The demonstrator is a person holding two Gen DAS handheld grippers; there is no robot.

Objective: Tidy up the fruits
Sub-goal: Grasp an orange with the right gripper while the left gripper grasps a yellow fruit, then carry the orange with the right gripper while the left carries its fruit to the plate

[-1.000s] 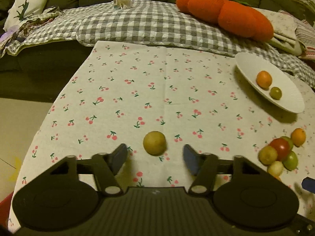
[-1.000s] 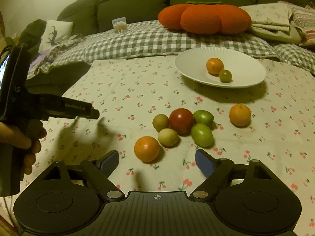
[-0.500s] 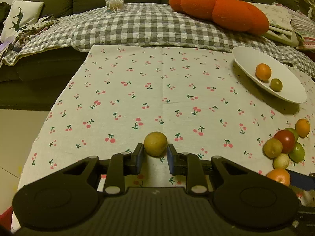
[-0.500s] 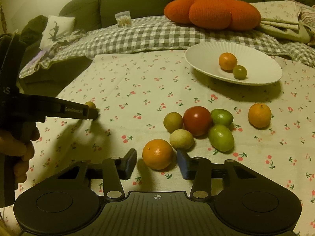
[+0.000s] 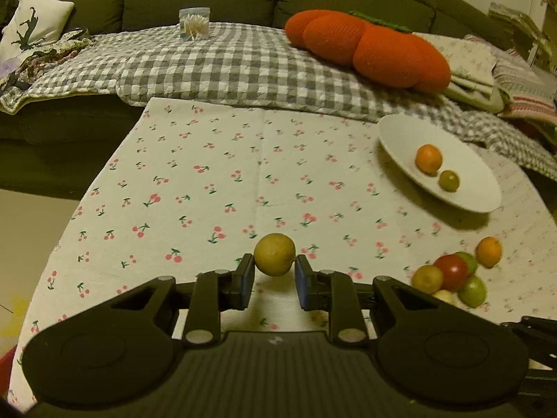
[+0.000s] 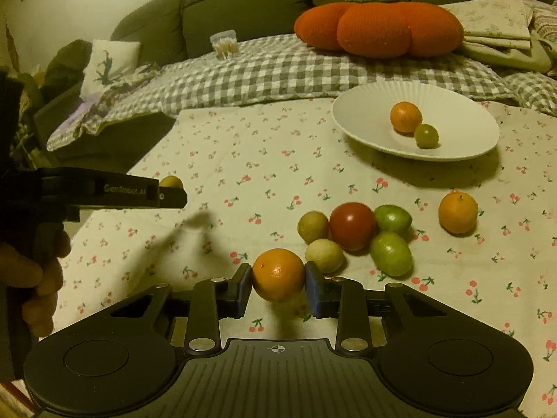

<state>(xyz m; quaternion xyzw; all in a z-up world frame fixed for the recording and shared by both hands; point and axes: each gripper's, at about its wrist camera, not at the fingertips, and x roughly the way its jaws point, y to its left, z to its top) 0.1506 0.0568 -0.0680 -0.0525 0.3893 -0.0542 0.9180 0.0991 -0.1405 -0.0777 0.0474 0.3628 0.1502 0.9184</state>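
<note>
My left gripper [image 5: 274, 280] was matte black: a ribbed centre plate, two round raised housings at either side, and silver screw heads on the linkage arms. Its fingers [image 5: 246, 280] carried blue pads. The right gripper [image 6: 278, 287] looked the same (with a small white crosshair mark on its ribbed plate). From there I read pale "GenRobot.AI" lettering along the left one's black side, above a hand [image 6: 33, 278] wrapped round its handle.

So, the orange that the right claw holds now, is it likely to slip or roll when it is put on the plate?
The orange is round, pinched only at its sides by the right claw, so it could probably pivot or slip. On the white plate, whose surface dips toward the middle, it would likely roll toward the two fruits there.
</note>
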